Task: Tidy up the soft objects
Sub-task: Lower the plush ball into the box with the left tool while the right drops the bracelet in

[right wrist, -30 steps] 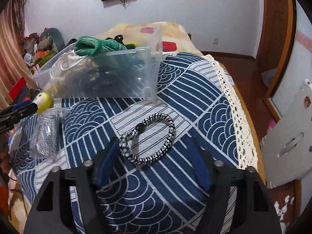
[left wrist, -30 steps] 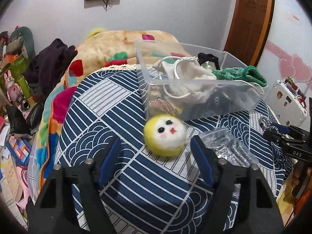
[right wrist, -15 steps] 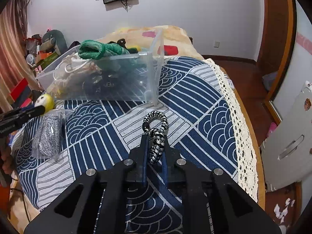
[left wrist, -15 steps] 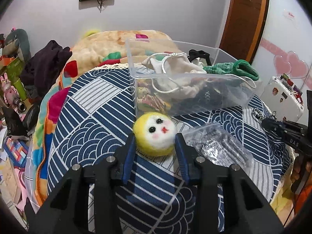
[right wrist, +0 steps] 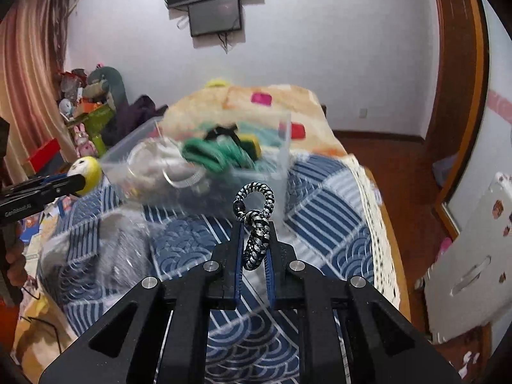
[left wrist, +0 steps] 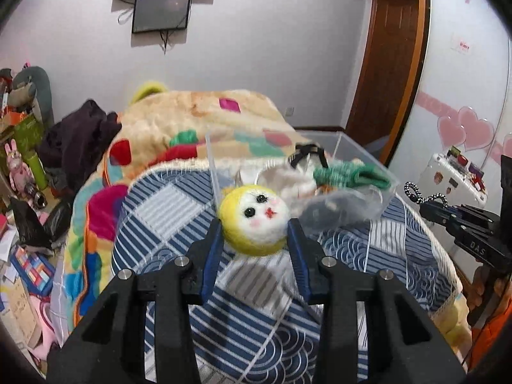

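Note:
My left gripper (left wrist: 254,224) is shut on a yellow felt ball with a white face (left wrist: 254,219) and holds it above the blue patterned bedspread (left wrist: 166,204), just in front of the clear plastic box (left wrist: 364,156). My right gripper (right wrist: 254,224) is shut on a black-and-white braided cord loop (right wrist: 256,214), lifted off the bedspread and in front of the box (right wrist: 284,134). The box holds green cord (right wrist: 208,155), white fabric and other soft items. The ball (right wrist: 84,171) and the cord loop (left wrist: 416,190) each show in the other wrist view.
A clear bag of grey material (right wrist: 105,249) lies on the bedspread left of the right gripper. A colourful blanket (left wrist: 179,118) lies behind the box. Clutter and toys (left wrist: 22,160) stand left of the bed. A white case (left wrist: 454,179) and a wooden door (left wrist: 390,64) are at right.
Both grippers closed on their objects and then lifted them: the left raised the felt ball toward the box, the right raised the braided cord off the bedspread.

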`<state>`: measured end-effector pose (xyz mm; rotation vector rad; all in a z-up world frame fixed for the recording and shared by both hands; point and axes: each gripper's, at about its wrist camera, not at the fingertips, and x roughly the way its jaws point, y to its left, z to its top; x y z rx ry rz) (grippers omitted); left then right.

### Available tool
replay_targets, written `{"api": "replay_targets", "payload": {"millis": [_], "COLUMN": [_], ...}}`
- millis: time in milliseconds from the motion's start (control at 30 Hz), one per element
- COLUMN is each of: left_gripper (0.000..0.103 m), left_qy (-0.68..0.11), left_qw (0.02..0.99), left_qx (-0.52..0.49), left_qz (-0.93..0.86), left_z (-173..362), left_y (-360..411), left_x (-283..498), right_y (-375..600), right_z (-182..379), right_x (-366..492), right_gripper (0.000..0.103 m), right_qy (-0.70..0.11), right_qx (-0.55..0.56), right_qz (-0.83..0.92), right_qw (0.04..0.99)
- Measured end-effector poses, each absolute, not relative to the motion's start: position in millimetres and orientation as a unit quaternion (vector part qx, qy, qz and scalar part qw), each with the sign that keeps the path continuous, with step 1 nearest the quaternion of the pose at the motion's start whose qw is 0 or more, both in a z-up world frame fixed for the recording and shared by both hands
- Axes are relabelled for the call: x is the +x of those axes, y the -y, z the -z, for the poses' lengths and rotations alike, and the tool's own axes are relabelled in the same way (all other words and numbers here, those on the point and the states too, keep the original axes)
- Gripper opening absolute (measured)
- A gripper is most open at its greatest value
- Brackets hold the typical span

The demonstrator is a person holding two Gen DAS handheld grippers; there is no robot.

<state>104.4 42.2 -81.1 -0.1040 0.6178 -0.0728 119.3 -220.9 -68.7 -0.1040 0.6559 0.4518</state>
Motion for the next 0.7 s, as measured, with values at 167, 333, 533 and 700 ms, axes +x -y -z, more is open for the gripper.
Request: {"api": "replay_targets", "payload": {"millis": [167,333,533,700], "left_gripper": [0.04,0.04,0.04,0.04], "left_qy": [-0.283,-0.29,-0.31,-0.328], "left_qw": [0.957,0.955,0.949,0.943], "left_qx": [-0.047,-0.049,-0.045,-0.052], "left_qz": [0.036,0.036,0.035,0.038], "left_z": [66.3,67.6,82.3,92.9], "left_y": [-37.3,-33.2,-27.9,-25.1], "left_x": [119.2,140.4,165.0,181.4], "right_y": [200.9,173.4,138.3,120.2], "right_z": [49.7,39.3,40.2,49.5], "right_x": [123.3,128.5,145.4,171.1], "right_gripper": [0.011,0.011,0.011,0.011], "right_qy": [-0.287,-0.269,-0.265,-0.28], "right_qx": [-0.055,-0.063,-0.078,-0.083], "right_qz": [-0.241,-0.27,-0.296,-0.298], "right_qw": [0.925,0.922,0.914,0.909]}}
